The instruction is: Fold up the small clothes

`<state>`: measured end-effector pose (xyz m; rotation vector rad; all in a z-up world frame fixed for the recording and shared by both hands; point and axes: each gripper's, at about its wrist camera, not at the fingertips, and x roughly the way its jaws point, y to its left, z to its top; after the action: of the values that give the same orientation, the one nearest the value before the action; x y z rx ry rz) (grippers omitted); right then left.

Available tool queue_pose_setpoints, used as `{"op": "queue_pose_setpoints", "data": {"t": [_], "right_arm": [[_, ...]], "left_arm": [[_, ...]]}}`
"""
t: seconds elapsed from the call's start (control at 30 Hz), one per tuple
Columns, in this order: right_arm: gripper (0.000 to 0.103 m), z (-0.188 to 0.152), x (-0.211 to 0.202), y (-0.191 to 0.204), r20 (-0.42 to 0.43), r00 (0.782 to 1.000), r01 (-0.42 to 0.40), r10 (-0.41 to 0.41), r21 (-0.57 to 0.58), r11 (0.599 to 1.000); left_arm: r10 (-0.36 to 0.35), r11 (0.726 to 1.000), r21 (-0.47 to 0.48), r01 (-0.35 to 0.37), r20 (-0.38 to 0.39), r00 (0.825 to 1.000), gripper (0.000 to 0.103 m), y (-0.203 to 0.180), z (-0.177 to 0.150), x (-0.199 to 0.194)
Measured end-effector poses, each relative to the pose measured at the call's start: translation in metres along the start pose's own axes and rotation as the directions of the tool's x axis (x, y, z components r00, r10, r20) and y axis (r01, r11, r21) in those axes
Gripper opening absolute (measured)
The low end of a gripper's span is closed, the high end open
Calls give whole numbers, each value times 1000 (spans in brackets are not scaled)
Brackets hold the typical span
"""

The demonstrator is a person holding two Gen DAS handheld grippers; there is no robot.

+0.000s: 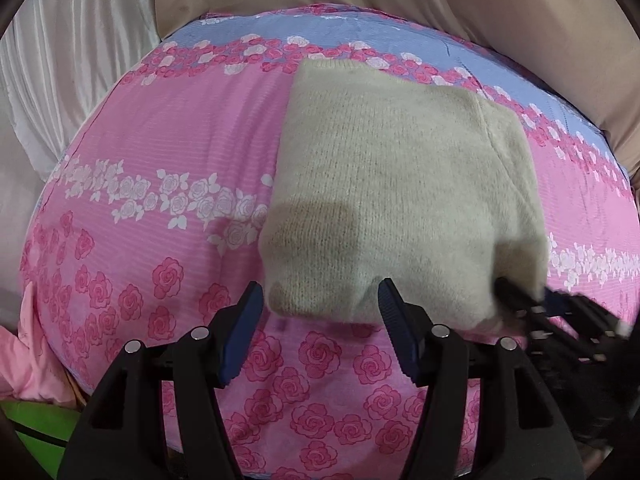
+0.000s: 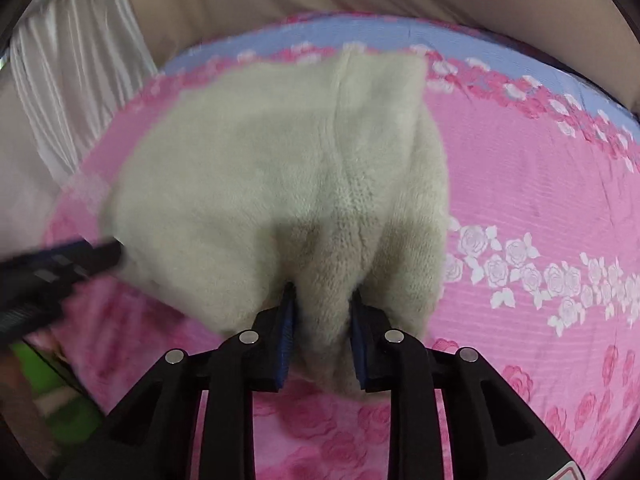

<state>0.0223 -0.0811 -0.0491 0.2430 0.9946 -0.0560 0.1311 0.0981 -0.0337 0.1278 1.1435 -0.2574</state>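
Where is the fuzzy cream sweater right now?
The cream sweater lies on the pink rose bedsheet, right of centre in the left wrist view. Its near edge is pinched in the right gripper, and the open left gripper sits just before it.

Both wrist cameras look close down over the same cream knit (image 1: 400, 184) from opposite sides

Right wrist view motion-blurred, left claw (image 2: 116, 250) a dark smear, right claw (image 2: 322, 300) tips buried in cream knit (image 2: 280, 168)
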Motion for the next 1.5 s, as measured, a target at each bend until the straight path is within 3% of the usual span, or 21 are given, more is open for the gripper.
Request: {"op": "queue_pose_setpoints", "data": {"t": [0.23,0.3,0.47,0.57,0.73,0.8,1.07,1.5], "right_arm": [[28,-7,-44,-15,82,996,11,-19,95,995],[40,-11,-51,-18,101,994,30,-42,119,992],[46,-17,-55,-23,108,991,59,-74,139,988],[57,-21,-58,-23,121,989,72,-90,147,986],[59,-25,-65,-20,158,981,89,-115,162,983],[65,-26,-68,-17,175,976,103,-132,166,981],[70,-32,-65,4,203,963,152,-177,130,980],[71,-32,-61,19,217,958,171,-187,93,981]], "left_arm": [[11,1000,-2,-11,15,1000,58,-1,-1,-5],[7,1000,-2,-7,17,1000,58,-2,-1,-6],[13,1000,13,-14,22,1000,59,-9,-4,-6],[29,999,20,-30,52,998,58,-12,-6,-9],[58,997,40,-64,128,990,59,-15,-12,-15],[71,997,32,-76,150,986,59,-15,-14,-17],[97,995,4,-100,194,976,59,-8,-17,-18],[73,997,-12,-72,198,978,59,-5,-16,-18]]}}
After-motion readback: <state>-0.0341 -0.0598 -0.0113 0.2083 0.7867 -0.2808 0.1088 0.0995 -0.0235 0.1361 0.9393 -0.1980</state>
